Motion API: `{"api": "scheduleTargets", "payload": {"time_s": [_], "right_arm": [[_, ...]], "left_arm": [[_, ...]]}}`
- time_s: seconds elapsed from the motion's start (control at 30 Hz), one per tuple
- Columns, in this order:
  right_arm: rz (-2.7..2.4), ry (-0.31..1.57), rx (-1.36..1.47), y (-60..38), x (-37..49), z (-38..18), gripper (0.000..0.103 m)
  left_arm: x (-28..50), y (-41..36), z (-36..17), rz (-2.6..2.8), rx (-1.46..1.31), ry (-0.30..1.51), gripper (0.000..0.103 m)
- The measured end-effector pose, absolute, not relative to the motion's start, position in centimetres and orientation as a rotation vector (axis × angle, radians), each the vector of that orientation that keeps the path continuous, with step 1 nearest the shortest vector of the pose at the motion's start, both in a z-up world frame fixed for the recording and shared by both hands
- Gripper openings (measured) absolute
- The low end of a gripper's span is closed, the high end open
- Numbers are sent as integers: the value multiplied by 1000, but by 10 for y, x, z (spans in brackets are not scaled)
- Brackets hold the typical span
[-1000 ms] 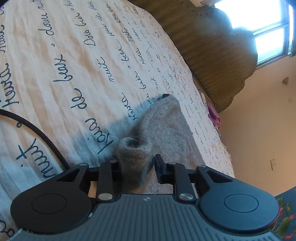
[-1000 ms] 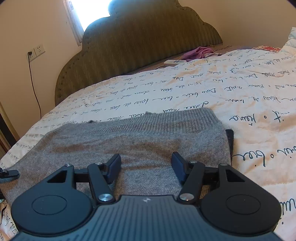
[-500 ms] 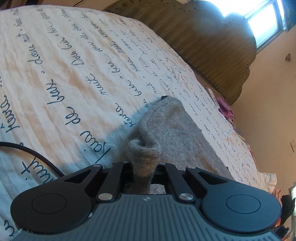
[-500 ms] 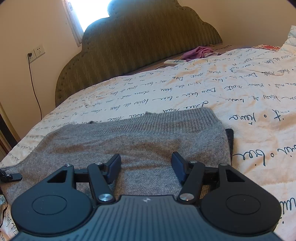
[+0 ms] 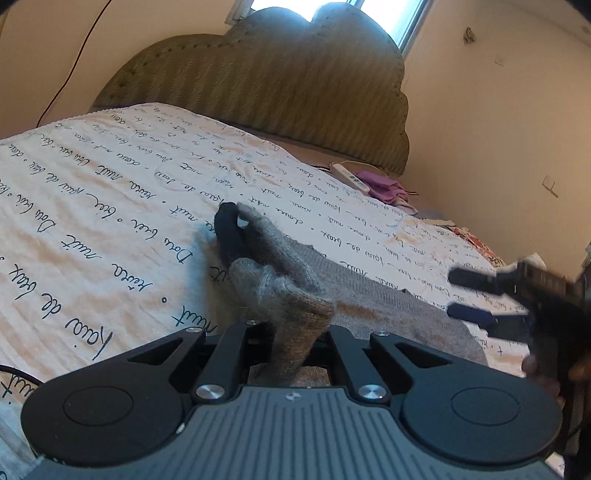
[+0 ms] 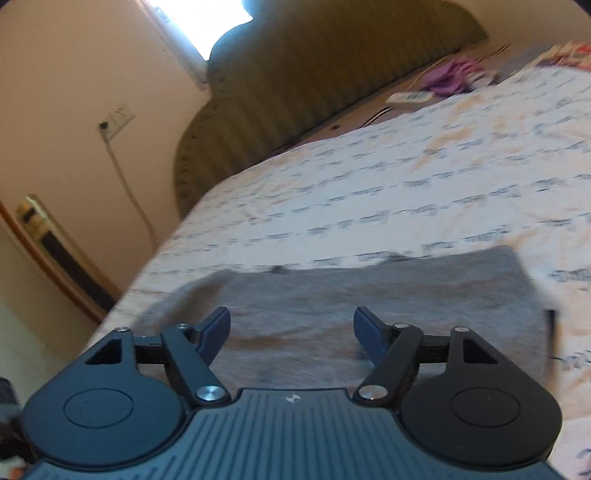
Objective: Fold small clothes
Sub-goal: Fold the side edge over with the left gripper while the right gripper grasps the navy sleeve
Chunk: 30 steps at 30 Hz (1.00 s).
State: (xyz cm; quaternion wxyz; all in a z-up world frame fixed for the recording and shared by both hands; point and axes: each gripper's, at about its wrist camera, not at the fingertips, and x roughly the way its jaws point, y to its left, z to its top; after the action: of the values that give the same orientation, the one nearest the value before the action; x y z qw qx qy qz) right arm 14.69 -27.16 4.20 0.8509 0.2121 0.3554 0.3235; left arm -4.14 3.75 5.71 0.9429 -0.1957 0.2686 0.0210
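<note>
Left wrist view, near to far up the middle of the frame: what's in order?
Left tool shut on a bunched grey knit garment → black fabric edge at the garment's far corner → cream bedspread with dark script print → white power strip → olive scalloped upholstered headboard → bright window.

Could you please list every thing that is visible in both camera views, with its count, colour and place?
grey knit garment: one, grey, lying on the bedspread, one end lifted
black cloth: one, black, under the far edge of the garment
bedspread: one, cream with dark handwriting print, covering the bed
headboard: one, olive green, at the head of the bed
power strip: one, white, next to the headboard
purple cloth: one, purple, beside the power strip
wall socket: one, white, with a cable plugged in
left gripper: one, black, shut on the garment's end
right gripper: one, black, jaws opening, above the garment, holding nothing
</note>
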Motion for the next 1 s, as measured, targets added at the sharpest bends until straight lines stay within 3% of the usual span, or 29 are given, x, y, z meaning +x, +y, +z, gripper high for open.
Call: {"api": "scheduleTargets", "payload": {"time_s": [0.13,0.53,0.6,0.63,0.7,0.87,1.0], "right_arm": [[852,947,560,-217,199,40,77],[945,1178,316,-64,236,17,76],[923,1179,244,-55,238,17,56],[904,1187,211,-52,240,17,53],[880,1178,167,-53,245,14,30],[868,1161,174,-78,254,3,12],[920,1053,132,-99,242,17,9]], "left_arm": [[-38,36,51,38,-387,551,2],[-37,3,24,-35,-147,560,2],[-36,2,21,-44,-137,562,2],[-36,2,21,-47,-131,560,3],[-36,3,19,-54,-124,557,3],[-34,-1,17,-70,-108,562,3],[-30,-14,22,-104,-104,569,3]]}}
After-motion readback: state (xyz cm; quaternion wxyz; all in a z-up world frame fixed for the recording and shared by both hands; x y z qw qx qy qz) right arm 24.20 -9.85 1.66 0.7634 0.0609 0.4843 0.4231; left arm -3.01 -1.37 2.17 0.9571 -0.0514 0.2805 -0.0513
